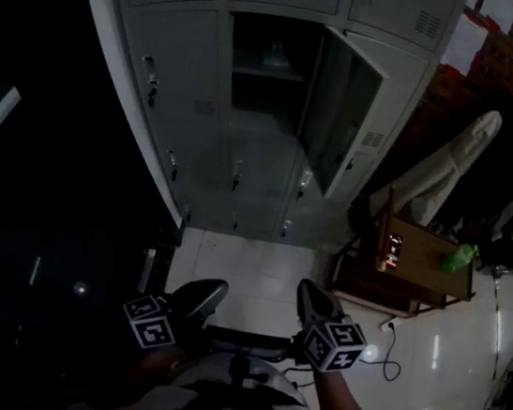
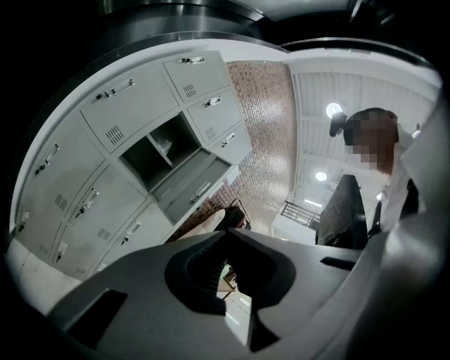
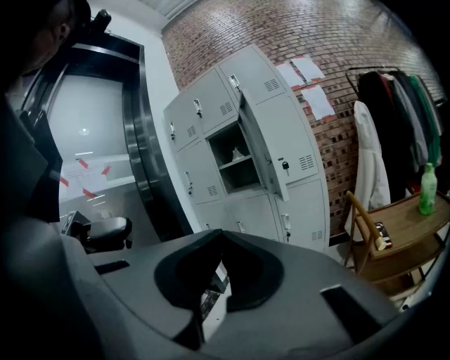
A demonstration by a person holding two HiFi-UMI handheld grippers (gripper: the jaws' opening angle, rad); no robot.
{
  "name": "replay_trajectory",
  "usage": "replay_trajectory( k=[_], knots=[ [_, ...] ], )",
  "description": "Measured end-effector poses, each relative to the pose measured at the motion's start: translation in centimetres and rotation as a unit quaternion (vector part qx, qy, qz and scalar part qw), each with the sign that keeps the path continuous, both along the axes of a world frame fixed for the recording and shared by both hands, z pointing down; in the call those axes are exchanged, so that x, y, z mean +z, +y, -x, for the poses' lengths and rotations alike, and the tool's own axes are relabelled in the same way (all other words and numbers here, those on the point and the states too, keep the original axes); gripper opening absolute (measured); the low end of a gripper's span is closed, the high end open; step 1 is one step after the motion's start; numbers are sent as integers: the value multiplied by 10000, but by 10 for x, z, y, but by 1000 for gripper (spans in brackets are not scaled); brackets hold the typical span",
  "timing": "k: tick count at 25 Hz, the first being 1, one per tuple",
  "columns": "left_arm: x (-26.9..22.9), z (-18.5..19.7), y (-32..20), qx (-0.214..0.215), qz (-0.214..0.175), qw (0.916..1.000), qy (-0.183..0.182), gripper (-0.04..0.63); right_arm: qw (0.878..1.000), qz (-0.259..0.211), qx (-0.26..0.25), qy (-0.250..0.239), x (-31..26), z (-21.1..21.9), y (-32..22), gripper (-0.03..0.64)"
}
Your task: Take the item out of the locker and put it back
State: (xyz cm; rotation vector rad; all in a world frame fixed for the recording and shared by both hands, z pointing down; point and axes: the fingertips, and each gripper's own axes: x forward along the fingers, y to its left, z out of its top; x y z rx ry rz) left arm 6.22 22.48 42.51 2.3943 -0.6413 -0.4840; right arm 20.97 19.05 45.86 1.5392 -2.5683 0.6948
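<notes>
Grey metal locker (image 1: 264, 96), in the middle column of a bank of like compartments, second row from the top, standing open. Its door (image 1: 343, 117) swung out to the right, hinged on that side, roughly square to the front. Dark inside, split by a shelf (image 1: 268, 73) into an upper and a lower part. Small pale item (image 1: 275, 56) resting on the shelf in the upper part, near the middle of its width; too dim and small to tell its shape.
</notes>
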Motion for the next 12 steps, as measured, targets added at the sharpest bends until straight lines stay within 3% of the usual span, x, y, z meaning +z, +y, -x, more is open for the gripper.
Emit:
replay_trajectory(
  k=[12],
  knots=[
    [2,-28,-13,-233,-70,9997,-52,0,9996,-29,-276,24,11,-21,-22,2]
  ],
)
